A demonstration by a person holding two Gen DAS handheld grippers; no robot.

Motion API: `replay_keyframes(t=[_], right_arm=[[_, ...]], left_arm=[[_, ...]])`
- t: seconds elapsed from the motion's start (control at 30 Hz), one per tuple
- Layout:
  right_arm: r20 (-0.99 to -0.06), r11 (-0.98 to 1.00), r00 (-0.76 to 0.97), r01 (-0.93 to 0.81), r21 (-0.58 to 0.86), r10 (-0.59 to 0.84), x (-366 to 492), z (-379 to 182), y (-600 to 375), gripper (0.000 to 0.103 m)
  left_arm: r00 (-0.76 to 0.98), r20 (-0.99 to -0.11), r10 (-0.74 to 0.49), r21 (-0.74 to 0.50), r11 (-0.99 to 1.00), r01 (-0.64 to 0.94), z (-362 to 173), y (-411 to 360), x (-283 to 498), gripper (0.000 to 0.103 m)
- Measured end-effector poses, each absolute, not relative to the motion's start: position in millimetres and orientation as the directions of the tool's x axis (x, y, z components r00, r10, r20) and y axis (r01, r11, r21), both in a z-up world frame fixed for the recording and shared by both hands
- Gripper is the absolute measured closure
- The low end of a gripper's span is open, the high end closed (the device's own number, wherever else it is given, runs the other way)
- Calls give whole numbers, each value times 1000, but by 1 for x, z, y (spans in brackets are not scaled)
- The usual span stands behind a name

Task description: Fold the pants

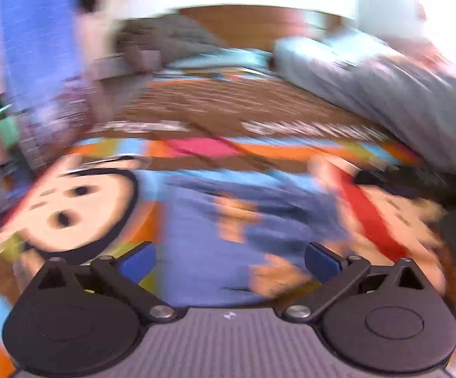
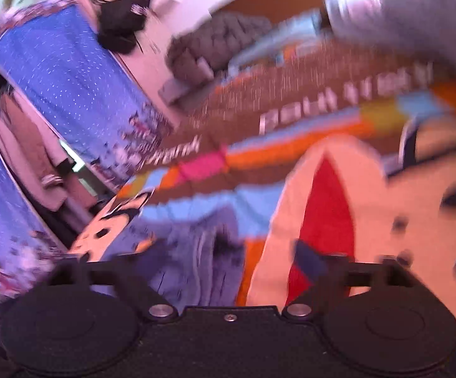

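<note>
Both views are smeared by motion. The blue pants (image 1: 196, 236) lie bunched on a bright cartoon-print bedspread (image 1: 80, 208), just ahead of my left gripper (image 1: 230, 260). Its blue pads (image 1: 139, 260) stand far apart and open, with nothing pinched between them. In the right wrist view the pants (image 2: 193, 252) appear as a wrinkled blue heap at lower centre. My right gripper (image 2: 215, 261) is open above the heap's right end; one blue pad (image 2: 309, 260) shows over the red and cream print, and the other is lost in blur.
A long grey pillow (image 1: 385, 78) lies along the right side of the bed. A grey knitted blanket (image 2: 218, 44) is piled at the far end. A blue dotted curtain (image 2: 70, 72) hangs at the left, with a black bag (image 2: 121, 22) on the wall.
</note>
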State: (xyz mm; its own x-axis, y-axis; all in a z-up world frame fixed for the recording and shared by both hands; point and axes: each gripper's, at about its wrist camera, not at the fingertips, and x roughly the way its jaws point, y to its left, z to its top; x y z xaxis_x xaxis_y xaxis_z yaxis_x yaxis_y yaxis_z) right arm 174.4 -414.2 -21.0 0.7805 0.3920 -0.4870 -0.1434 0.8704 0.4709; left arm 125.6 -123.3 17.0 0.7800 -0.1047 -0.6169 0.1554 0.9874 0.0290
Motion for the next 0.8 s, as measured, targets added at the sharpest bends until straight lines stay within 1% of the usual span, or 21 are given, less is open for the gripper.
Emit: replay_keyframes(t=[0.1, 0.2, 0.27, 0.3, 0.33, 0.37, 0.4, 0.5, 0.57, 0.7, 0.8], right_arm=[[-467, 928, 823, -181, 327, 325, 175, -9, -386, 1], [-500, 940, 800, -233, 248, 330, 179, -11, -356, 1], [-577, 954, 761, -257, 152, 297, 178, -23, -341, 1], [-644, 962, 726, -268, 60, 242, 180, -33, -333, 1], [-699, 961, 695, -273, -39, 169, 183, -43, -327, 1], [-707, 953, 689, -294, -70, 161, 183, -49, -330, 1], [-693, 954, 694, -299, -30, 196, 184, -49, -337, 1], [-699, 958, 665, -267, 107, 264, 193, -50, -364, 1], [-671, 948, 676, -286, 143, 305, 189, -46, -373, 1], [-597, 965, 766, -256, 59, 240, 171, -34, -377, 1], [-560, 985, 816, -173, -3, 141, 167, -28, -375, 1]], left_arm=[[735, -677, 43, 34, 999, -27, 9, -104, 148, 0], [670, -737, 86, 20, 994, -106, -18, -91, 162, 1], [616, -787, 37, -53, 990, -128, -39, -79, 163, 0], [616, -787, -2, -109, 985, -137, -39, -71, 161, 0], [614, -789, -13, -129, 981, -145, -37, -66, 161, 0], [602, -799, -8, -115, 984, -139, -37, -65, 160, 0], [598, -802, 1, -89, 989, -121, -38, -67, 158, 0], [608, -793, 37, -35, 994, -106, -38, -75, 154, 0], [607, -794, 33, -43, 993, -110, -38, -75, 153, 0], [609, -793, -8, -102, 987, -121, -40, -68, 155, 0], [612, -791, -17, -117, 985, -125, -41, -65, 156, 0]])
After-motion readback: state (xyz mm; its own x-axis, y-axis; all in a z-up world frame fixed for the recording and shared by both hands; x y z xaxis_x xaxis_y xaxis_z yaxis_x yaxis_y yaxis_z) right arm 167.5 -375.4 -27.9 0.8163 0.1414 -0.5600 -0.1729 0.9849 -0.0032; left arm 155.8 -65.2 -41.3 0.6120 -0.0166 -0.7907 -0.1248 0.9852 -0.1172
